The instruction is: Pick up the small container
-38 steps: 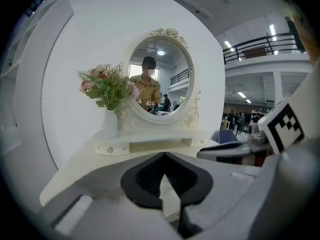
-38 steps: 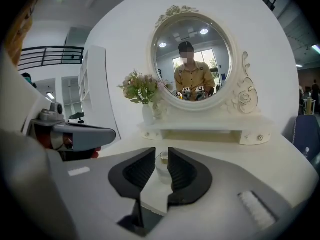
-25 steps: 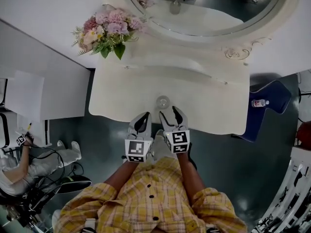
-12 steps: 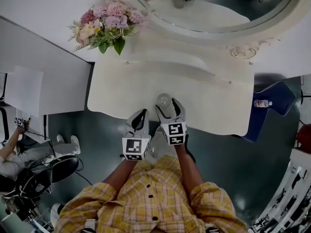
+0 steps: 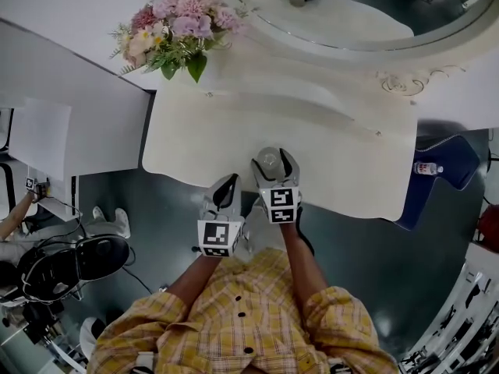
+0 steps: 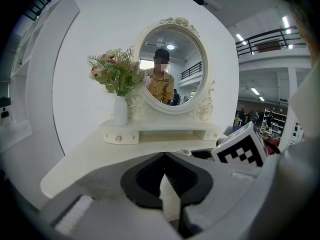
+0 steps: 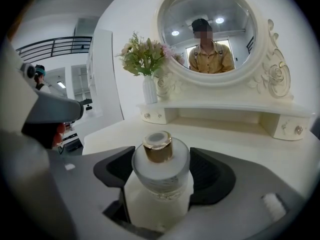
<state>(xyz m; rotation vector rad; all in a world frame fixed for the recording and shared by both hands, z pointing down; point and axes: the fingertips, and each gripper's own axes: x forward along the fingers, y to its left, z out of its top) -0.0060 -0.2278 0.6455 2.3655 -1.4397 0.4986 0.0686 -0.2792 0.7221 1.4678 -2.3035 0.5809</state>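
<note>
Since a second ago your right gripper (image 5: 274, 162) has slid forward over the front edge of the dressing table (image 5: 343, 158). Back then the small container (image 5: 270, 160) was sitting clear ahead of both grippers; now it's sitting right between the right one's jaws. Those jaws have just been opening and they're standing really wide.

In the right gripper view, the right gripper (image 7: 161, 170) is straddling the frosted glass jar (image 7: 161, 165), with its gold cap (image 7: 158, 147) pointing up. The dark pads are sitting just beside the jar on both sides, and I'm not seeing them pressing on it. The jar is standing upright on the cream tabletop, near the front edge, so it isn't lifted yet.

Your left gripper (image 5: 227, 191) is hanging just off the table's front edge, beside the right one and a bit further back. In the left gripper view, the left gripper (image 6: 165, 170) is showing its jaws together at the tips, with nothing between them.

Further back, the bouquet (image 5: 173, 36) is standing at the left of the oval mirror (image 5: 366, 18), well apart from the jar.
</note>
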